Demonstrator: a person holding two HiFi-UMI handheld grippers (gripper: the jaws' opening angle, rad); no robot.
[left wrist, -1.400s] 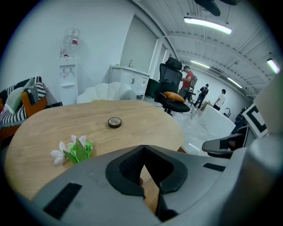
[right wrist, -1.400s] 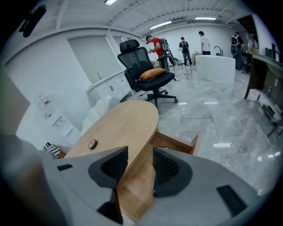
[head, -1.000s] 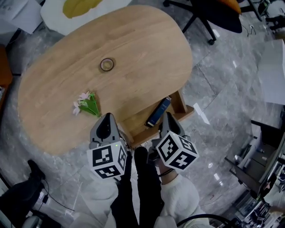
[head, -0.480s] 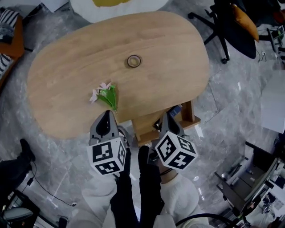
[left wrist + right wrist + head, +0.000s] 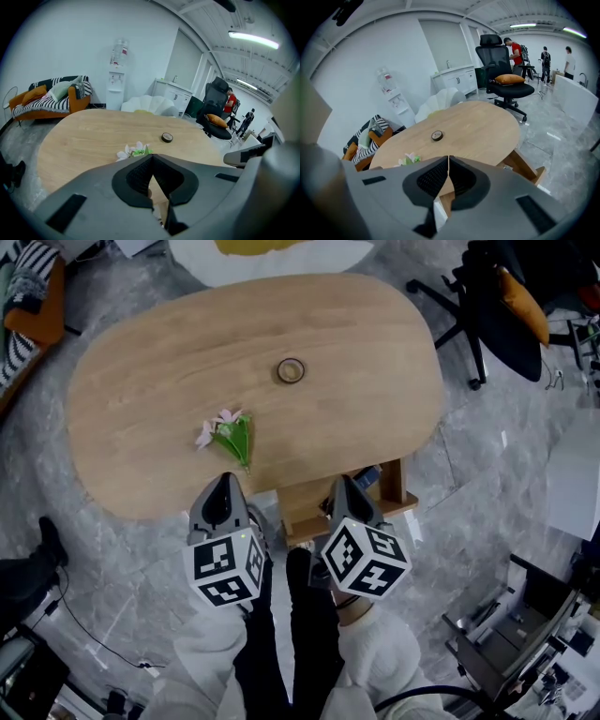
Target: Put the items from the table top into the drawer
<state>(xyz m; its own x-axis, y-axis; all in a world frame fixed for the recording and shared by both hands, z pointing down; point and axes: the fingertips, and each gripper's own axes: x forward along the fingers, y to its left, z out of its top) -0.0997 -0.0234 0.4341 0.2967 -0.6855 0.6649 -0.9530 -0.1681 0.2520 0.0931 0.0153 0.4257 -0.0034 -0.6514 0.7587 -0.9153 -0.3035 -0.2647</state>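
Note:
A pink flower sprig with green leaves (image 5: 228, 434) lies near the front edge of the oval wooden table (image 5: 141, 409). A small tape roll (image 5: 291, 370) sits at the table's middle. Below the front edge a wooden drawer (image 5: 305, 509) stands out, and the end of a blue item (image 5: 368, 474) peeks from under the top. My left gripper (image 5: 223, 495) hovers just short of the flower, shut and empty. My right gripper (image 5: 345, 495) is over the drawer, shut with nothing in it. The flower (image 5: 135, 150) and roll (image 5: 167, 137) show beyond the left jaws, the roll (image 5: 437, 135) beyond the right.
A black office chair (image 5: 497, 306) with an orange cushion stands at the far right. A sofa with striped cushions (image 5: 28, 287) is at the far left, a white seat (image 5: 281, 251) behind the table. People (image 5: 515, 51) stand far off. Grey tiled floor surrounds the table.
Both grippers have drifted a little along the table's front edge. The view has swung, and the blue item that showed in full is now mostly hidden under the table top.

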